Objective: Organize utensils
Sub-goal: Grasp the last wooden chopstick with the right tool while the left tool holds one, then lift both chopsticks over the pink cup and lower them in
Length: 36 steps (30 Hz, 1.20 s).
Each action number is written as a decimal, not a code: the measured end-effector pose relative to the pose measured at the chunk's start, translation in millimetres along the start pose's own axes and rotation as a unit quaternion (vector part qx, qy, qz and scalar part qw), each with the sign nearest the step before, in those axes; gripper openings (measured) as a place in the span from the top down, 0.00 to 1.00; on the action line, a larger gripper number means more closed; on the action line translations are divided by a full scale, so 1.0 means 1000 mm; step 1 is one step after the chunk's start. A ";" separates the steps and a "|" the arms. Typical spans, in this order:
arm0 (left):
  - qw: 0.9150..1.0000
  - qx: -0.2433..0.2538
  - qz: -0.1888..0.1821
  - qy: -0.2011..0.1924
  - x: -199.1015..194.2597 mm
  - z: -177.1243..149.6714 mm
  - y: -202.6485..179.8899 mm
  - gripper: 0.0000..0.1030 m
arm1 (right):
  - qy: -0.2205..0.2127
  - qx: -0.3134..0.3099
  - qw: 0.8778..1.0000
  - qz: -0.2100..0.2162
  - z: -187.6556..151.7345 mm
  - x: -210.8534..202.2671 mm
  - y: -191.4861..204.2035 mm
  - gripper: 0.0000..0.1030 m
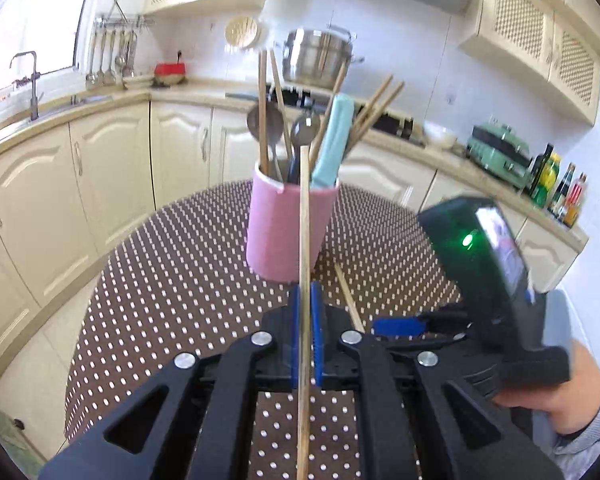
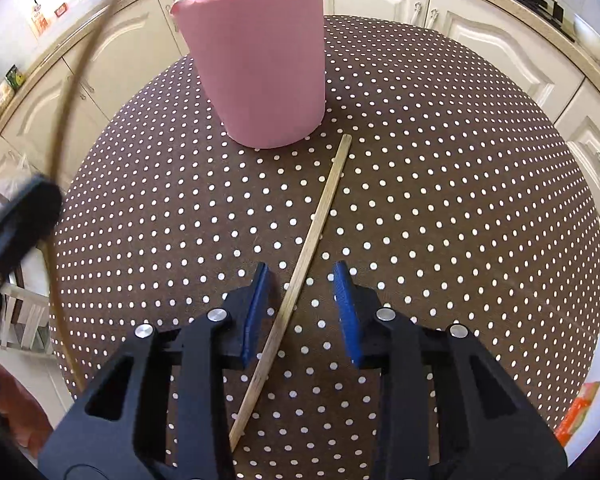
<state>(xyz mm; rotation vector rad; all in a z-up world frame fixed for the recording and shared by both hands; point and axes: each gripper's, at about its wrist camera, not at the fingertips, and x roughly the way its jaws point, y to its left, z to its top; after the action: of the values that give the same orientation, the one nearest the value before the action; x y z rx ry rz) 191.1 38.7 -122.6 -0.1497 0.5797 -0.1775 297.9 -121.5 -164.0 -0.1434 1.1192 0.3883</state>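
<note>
The left gripper (image 1: 306, 300) has its jaws pinching a thin wooden chopstick (image 1: 304, 240), raised upright just near of the pink cylindrical utensil holder (image 1: 286, 228); dropping it in calls for lifting its tip over the rim. On the right, the right gripper (image 2: 302, 280) has its jaws spread astride a second wooden chopstick (image 2: 320, 220) lying on the brown polka-dot desk (image 2: 460, 200), not yet pressing it; closing comes next.

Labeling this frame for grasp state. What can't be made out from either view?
- Pink holder: its inside and the utensils' lower ends are hidden by its wall in the left wrist view; its rim is cut off by the top edge in the right wrist view.
- Held chopstick: lower end runs off the bottom edge.
- Loose chopstick: in the left wrist view mostly hidden behind the left gripper.
- Right gripper: table contact unclear.
</note>
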 end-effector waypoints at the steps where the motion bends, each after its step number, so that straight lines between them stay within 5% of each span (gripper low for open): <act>1: 1.000 0.000 -0.004 -0.009 -0.004 0.001 0.002 0.95 | 0.001 0.000 1.000 -0.003 0.000 0.000 0.000 0.75; 4: 0.999 -0.002 -0.015 -0.028 -0.002 0.006 -0.001 0.95 | -0.001 0.002 1.000 -0.002 0.002 0.002 -0.001 0.88; 9: 0.997 -0.008 -0.035 -0.063 -0.005 0.010 -0.007 0.95 | -0.017 0.019 1.000 0.019 0.001 0.000 -0.013 0.94; 18: 0.987 -0.015 -0.072 -0.145 -0.019 0.025 -0.006 0.95 | -0.141 0.062 0.985 0.082 -0.023 -0.055 -0.049 0.94; 28: 0.968 -0.032 -0.094 -0.229 -0.020 0.059 -0.003 0.95 | -0.356 0.049 0.923 0.136 -0.021 -0.146 -0.054 0.94; 36: 0.955 -0.034 -0.101 -0.278 -0.007 0.096 -0.005 0.95 | -0.460 0.021 0.879 0.123 0.016 -0.162 -0.038 0.94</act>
<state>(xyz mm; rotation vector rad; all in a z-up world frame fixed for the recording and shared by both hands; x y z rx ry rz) 238.7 44.4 -38.6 -0.3132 0.0069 -0.3007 264.8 -189.6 -14.5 0.2176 0.1939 0.5743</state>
